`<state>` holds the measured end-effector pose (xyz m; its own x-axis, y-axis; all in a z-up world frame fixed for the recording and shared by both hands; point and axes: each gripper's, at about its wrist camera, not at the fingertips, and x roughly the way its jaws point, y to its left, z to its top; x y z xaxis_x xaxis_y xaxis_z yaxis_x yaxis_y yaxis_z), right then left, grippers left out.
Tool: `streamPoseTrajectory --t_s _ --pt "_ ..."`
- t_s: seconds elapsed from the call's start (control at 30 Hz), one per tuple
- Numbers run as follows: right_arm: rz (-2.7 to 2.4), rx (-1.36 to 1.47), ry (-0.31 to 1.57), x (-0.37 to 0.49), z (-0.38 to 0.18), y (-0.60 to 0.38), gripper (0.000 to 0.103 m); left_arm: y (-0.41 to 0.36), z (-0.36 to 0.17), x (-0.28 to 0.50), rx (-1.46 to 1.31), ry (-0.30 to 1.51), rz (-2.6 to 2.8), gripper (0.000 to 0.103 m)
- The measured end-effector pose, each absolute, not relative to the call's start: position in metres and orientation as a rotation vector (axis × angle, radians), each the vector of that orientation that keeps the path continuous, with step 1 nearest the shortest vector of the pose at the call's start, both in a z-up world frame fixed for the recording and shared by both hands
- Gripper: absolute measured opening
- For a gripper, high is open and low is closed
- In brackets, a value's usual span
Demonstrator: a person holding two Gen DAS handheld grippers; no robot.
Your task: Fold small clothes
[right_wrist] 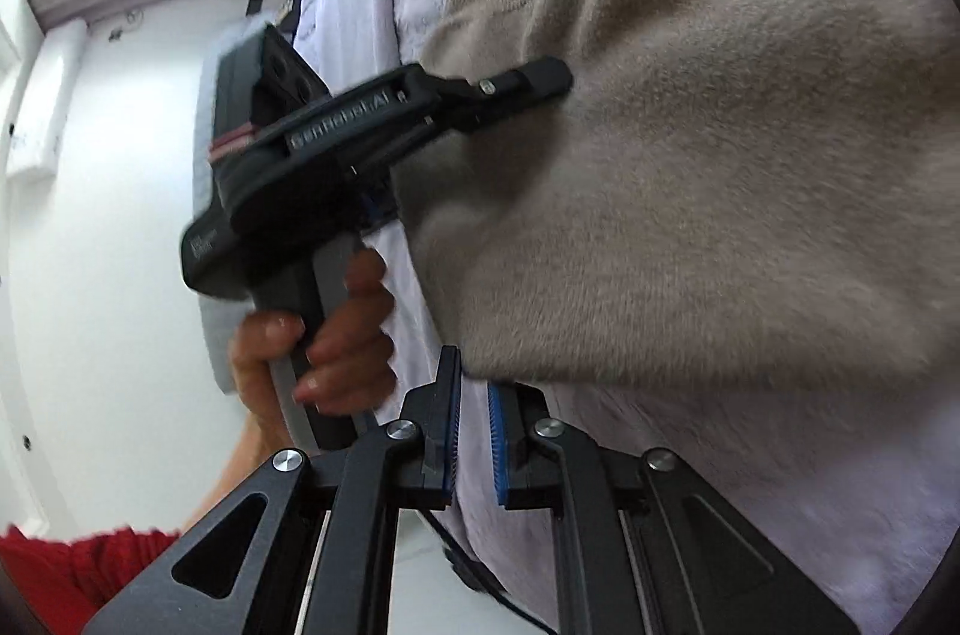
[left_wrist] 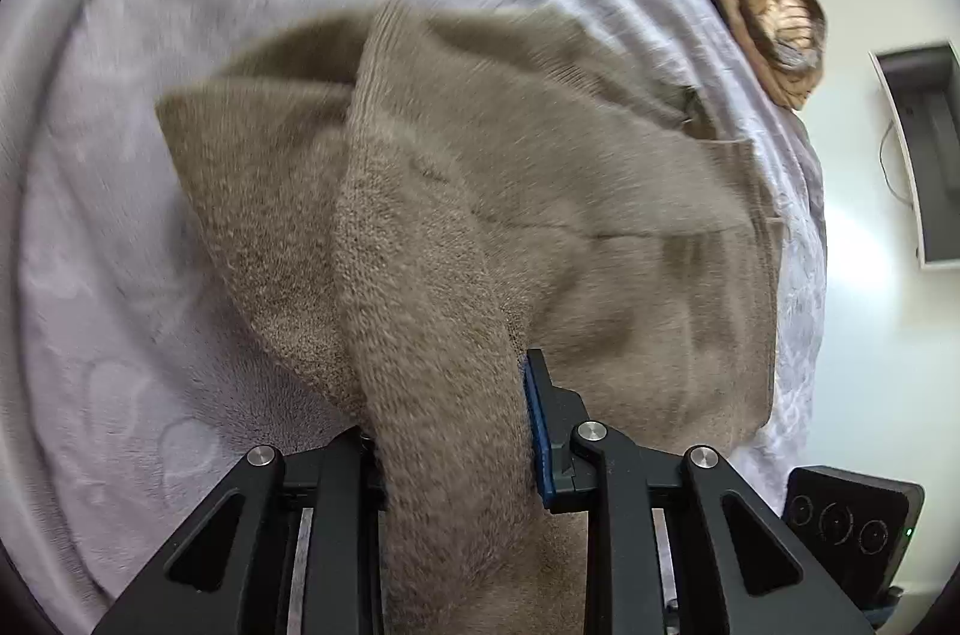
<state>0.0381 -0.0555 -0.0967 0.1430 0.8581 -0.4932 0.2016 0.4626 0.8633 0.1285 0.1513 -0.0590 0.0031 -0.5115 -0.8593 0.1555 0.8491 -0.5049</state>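
1. Beige knit sweater (left_wrist: 456,191) spread on pale bedspread (left_wrist: 120,155), one sleeve or edge lifted off the body of the sweater

2. Left gripper (left_wrist: 450,431) clamped on that thick bunched fold, fabric filling the gap between the jaws

3. Right gripper (right_wrist: 474,431) nearly closed just below the sweater hem, blue pads a narrow slit apart, nothing seen between them

4. Hand (right_wrist: 312,335) on left tool's handle, left of sweater

5. Fold judged barely begun: bulk of sweater flat and unfolded, lifted part not yet laid across, remaining folds all to do
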Motion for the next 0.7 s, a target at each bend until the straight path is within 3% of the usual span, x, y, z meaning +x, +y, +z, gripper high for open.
streamPoseTrajectory --t_s 0.27,0.47,0.7 --pt "0.540 0.952 1.346 0.012 -0.075 -0.123 0.011 0.111 0.003 0.127 -0.240 1.353 -0.566 0.025" --pt "0.346 1.025 1.232 0.000 -0.072 -0.209 0.011 0.024 0.046 0.126 -0.107 1.266 -0.601 0.025" --pt "0.190 1.111 1.126 -0.012 -0.089 -0.290 0.013 -0.123 0.016 0.107 0.168 1.291 -0.678 0.025"
